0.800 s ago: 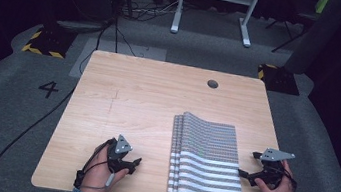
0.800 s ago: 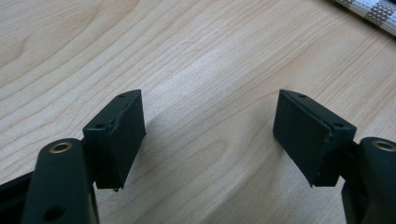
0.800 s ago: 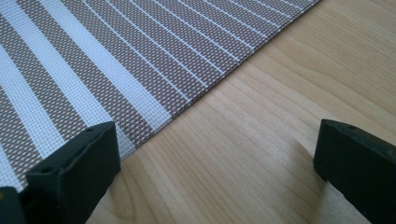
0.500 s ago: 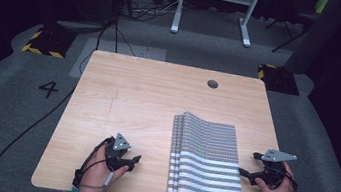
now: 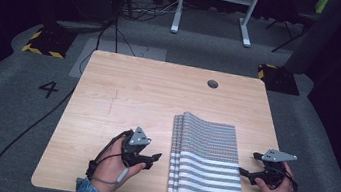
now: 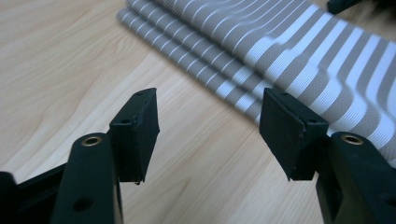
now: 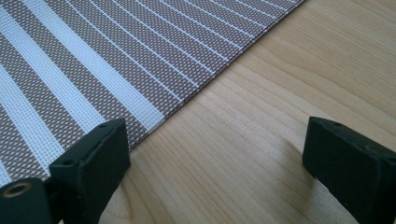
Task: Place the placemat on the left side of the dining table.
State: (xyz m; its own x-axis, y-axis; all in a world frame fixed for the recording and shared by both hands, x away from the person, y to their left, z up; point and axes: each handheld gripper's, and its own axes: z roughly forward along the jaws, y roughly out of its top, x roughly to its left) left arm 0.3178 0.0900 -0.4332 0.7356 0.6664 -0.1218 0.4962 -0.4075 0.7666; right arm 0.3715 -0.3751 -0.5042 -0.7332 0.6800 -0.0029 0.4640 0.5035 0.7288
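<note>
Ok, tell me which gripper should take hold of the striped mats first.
Probably the right gripper. Its open jaws sit right at the edge of the striped mats, one jaw already over the weave. The left gripper is open too, but bare table lies between it and the stack's stepped edge.

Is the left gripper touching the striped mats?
Apart. The left gripper view shows the left gripper open, with bare table before the striped mats.

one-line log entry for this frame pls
left gripper: open, empty, beside left edge of striped mats | right gripper: open, empty, at mats' right edge | mats: stacked flat on table, ungrasped
</note>
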